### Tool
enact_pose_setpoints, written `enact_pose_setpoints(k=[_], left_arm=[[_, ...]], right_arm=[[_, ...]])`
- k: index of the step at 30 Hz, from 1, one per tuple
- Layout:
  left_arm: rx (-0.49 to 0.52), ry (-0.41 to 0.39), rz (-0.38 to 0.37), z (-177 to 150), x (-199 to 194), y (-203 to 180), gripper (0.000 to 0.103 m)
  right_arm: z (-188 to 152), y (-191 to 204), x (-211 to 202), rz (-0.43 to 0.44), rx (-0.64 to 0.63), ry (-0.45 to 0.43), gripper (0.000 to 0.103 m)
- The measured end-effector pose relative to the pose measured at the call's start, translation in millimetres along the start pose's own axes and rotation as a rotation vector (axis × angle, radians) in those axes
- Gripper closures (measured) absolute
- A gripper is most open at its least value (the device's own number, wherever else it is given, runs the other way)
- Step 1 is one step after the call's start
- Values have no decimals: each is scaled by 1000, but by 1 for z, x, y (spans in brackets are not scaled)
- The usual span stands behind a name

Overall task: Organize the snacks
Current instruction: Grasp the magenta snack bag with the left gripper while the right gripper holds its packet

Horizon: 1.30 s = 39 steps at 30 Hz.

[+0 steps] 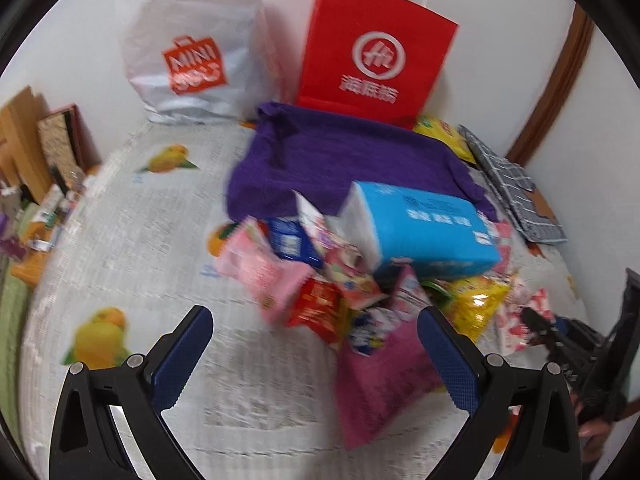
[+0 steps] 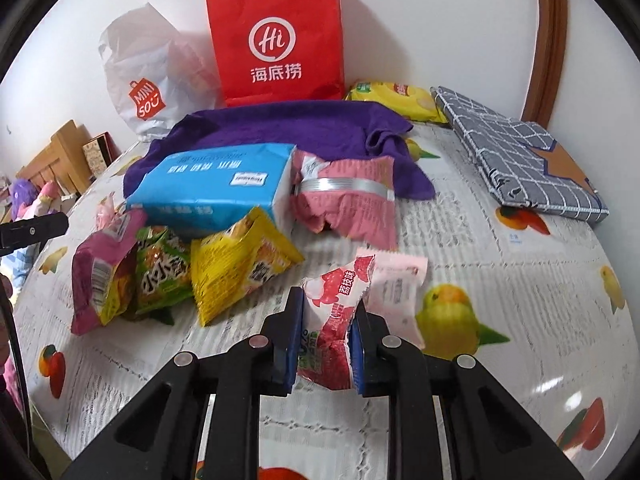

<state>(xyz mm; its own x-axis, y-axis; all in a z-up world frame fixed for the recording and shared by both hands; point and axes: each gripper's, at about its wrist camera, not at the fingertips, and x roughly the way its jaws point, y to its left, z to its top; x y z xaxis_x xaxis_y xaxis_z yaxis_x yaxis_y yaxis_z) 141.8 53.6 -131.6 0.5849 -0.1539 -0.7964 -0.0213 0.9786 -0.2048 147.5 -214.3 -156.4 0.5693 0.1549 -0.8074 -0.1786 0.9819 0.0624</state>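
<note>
The right hand-held gripper (image 2: pixel 325 340), at the bottom centre of the right wrist view, pinches a pink-and-white lychee snack packet (image 2: pixel 334 320) between its blue pads, the packet standing upright in the grip. Just beside it, to the right, a pale pink packet (image 2: pixel 398 292) lies on the fruit-print worktop (image 2: pixel 500 280). The left hand-held gripper (image 1: pixel 316 356), low in the left wrist view, is spread wide and holds nothing, its pads apart on either side of a magenta pouch (image 1: pixel 384 376).

The sorting looks barely begun: most snacks sit in one loose heap. In the right wrist view, left of centre, a yellow packet (image 2: pixel 240 268), a green packet (image 2: pixel 162 268) and a pink-topped bag (image 2: pixel 104 272) crowd against a blue tissue pack (image 2: pixel 216 188), with a banded pink bag (image 2: pixel 348 200) beside it on a purple towel (image 2: pixel 280 124). A red paper bag (image 2: pixel 276 40) and a white plastic bag (image 2: pixel 148 76) stand at the upper frame, perhaps as destinations; nothing shows whether anything is in them. The held packet is glossy, crinkled and slightly puffed, so likely light and slippery.
</note>
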Motion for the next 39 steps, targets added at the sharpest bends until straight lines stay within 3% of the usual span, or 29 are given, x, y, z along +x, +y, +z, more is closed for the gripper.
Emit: enact_pose_setpoints(k=[4, 11, 18, 22, 26, 30, 39], left_arm=[[30, 27, -44, -6, 10, -17, 0], [59, 103, -41, -12, 36, -35, 0], [78, 123, -49, -12, 44, -41, 1], [99, 128, -66, -14, 44, -43, 10], [120, 128, -89, -15, 41, -47, 29], [149, 98, -82, -15, 34, -50, 38], [156, 52, -118, -14, 14, -48, 40]], right_arm=[[-5, -1, -2, 0, 6, 4, 82], [-11, -6, -10, -2, 9, -4, 82], [-12, -9, -13, -4, 20, -9, 82], [-12, -7, -14, -5, 12, -14, 81], [-13, -5, -15, 0, 2, -18, 81], [-14, -4, -18, 2, -2, -23, 81], [-12, 0, -30, 5, -6, -49, 81]])
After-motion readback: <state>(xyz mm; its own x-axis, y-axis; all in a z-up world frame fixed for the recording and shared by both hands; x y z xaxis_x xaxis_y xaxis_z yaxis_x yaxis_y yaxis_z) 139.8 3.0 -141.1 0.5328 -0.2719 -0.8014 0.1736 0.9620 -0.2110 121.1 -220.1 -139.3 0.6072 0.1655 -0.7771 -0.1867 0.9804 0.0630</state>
